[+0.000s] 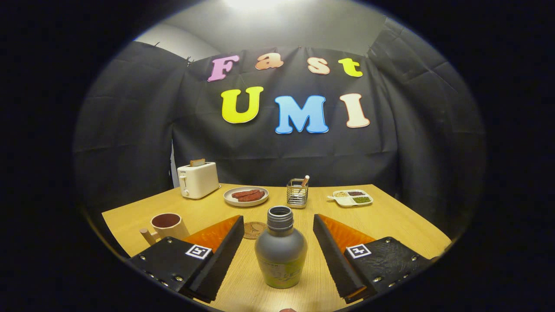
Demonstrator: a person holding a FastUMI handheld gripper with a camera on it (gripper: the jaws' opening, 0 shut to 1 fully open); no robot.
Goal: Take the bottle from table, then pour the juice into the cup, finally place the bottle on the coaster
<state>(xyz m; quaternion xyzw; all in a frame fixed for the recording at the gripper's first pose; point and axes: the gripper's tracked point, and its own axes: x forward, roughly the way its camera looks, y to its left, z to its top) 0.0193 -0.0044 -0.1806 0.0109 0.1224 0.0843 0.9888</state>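
Note:
A grey bottle (280, 251) with an open neck and a yellow-green label stands upright on the wooden table (390, 221), right between my two fingers. My gripper (277, 225) is open, with a gap on each side of the bottle and neither finger touching it. A pinkish-tan cup (167, 225) with a handle stands to the left, beyond the left finger. A round brown coaster (254, 229) lies flat just behind the bottle, to its left and partly hidden by the left finger.
Along the back of the table stand a white toaster (197, 179), a plate of reddish sausages (246, 196), a metal utensil holder (297, 192) and a white divided tray of grains (352, 197). Black cloth walls close in the booth.

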